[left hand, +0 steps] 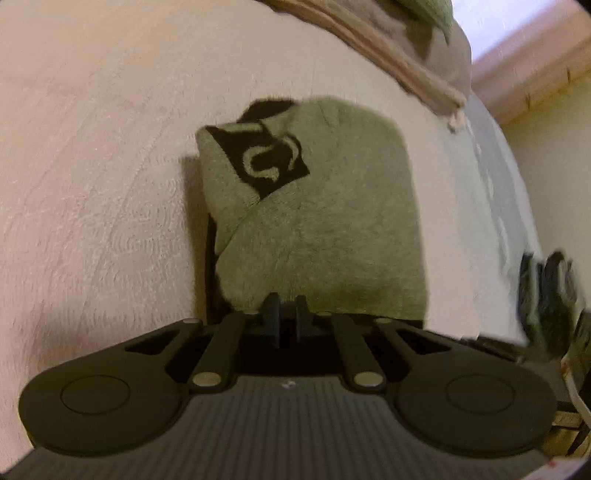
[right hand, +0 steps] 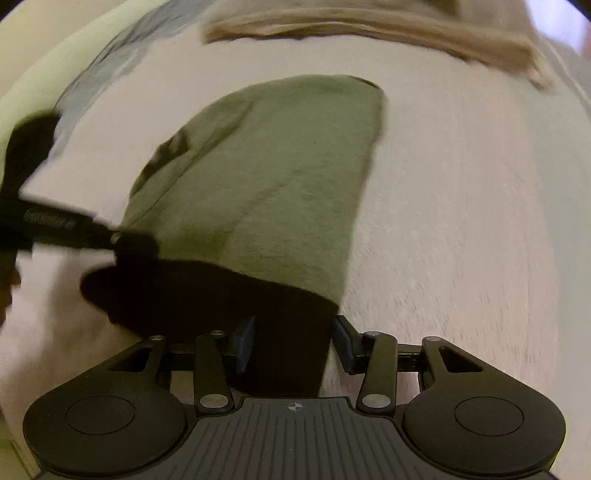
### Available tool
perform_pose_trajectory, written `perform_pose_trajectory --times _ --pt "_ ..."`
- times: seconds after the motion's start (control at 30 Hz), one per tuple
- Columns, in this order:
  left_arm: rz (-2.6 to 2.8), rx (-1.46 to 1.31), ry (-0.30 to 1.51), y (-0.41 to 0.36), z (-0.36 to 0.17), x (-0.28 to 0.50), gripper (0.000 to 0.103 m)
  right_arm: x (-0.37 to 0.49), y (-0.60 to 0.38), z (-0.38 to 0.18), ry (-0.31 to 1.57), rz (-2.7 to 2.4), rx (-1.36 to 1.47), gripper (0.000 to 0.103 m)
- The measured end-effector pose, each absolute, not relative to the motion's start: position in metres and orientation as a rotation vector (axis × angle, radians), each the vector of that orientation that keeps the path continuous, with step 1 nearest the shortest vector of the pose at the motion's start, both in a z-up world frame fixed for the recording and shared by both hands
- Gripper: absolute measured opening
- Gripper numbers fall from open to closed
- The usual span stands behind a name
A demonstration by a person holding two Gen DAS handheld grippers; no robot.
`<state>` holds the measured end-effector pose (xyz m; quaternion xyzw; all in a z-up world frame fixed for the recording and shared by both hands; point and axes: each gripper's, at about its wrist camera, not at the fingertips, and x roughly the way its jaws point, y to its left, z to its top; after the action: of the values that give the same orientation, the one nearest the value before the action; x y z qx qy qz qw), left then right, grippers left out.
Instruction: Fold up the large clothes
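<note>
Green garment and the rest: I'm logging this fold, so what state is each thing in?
Green garment: folded, flat on the bed.
Left tongs: nearly shut at the garment's near edge; grip unclear.
Right tongs: open, holding nothing.
Tan cloth: bunched at the far edge.

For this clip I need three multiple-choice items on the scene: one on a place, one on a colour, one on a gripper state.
1. Where does the tan garment lie relative to the green garment?
A. Beyond its far end
B. Under it
C. Inside it

2. What colour is the patch printed on the green garment?
A. Red
B. Black
C. White

3. How do the right hand-held gripper's jaws stand?
A. Spread apart
B. Clamped on the tan garment
C. Out of view

Key:
1 A: the tan garment sits past the far end of the green garment.
2 B: the patch is black, with a pale curled mark.
3 A: the right hand-held gripper shows a wide gap between its pads.
</note>
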<state>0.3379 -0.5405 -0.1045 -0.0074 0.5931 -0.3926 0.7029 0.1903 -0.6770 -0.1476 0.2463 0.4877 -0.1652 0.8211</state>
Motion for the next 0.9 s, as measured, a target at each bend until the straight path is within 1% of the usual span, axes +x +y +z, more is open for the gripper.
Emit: perform_pose_trajectory --times 0.03,0.07,0.1,0.13,0.2,0.4,0.47,0.73,0.83,0.87,0.9 --pt "-0.861 -0.003 1.311 -0.541 -0.095 0.336 0.008 0.188 -0.68 -0.14 1.033 -0.345 0.564 0.05" --pt "-0.851 0.018 1.308 -0.542 -0.084 0.334 0.014 0.186 -0.68 -0.133 1.03 -0.346 0.589 0.054" --pt "-0.837 0.033 1.306 -0.543 -0.074 0.331 0.023 0.183 -0.681 -0.125 1.02 -0.352 0.611 0.061" --pt "-0.816 0.051 1.314 -0.543 -0.064 0.328 0.028 0.181 -0.682 -0.117 1.012 -0.357 0.629 0.064" --pt "-0.781 0.106 1.328 -0.547 -0.048 0.319 0.04 0.178 -0.683 -0.105 1.012 -0.379 0.654 0.065" --pt "-0.676 0.287 1.328 -0.539 -0.012 0.286 0.06 0.171 -0.675 -0.072 1.056 -0.409 0.658 0.065" --pt "-0.663 0.3 1.337 -0.538 -0.008 0.282 0.064 0.168 -0.672 -0.068 1.064 -0.403 0.657 0.065" --pt "-0.638 0.321 1.348 -0.53 0.0 0.277 0.065 0.162 -0.663 -0.061 1.082 -0.383 0.659 0.066" --pt "-0.634 0.316 1.347 -0.529 -0.002 0.278 0.067 0.161 -0.663 -0.061 1.086 -0.375 0.657 0.066" --pt "-0.635 0.294 1.35 -0.526 -0.002 0.278 0.069 0.16 -0.664 -0.061 1.087 -0.373 0.656 0.066" --pt "-0.636 0.249 1.36 -0.522 -0.004 0.279 0.074 0.158 -0.667 -0.061 1.083 -0.373 0.658 0.066"
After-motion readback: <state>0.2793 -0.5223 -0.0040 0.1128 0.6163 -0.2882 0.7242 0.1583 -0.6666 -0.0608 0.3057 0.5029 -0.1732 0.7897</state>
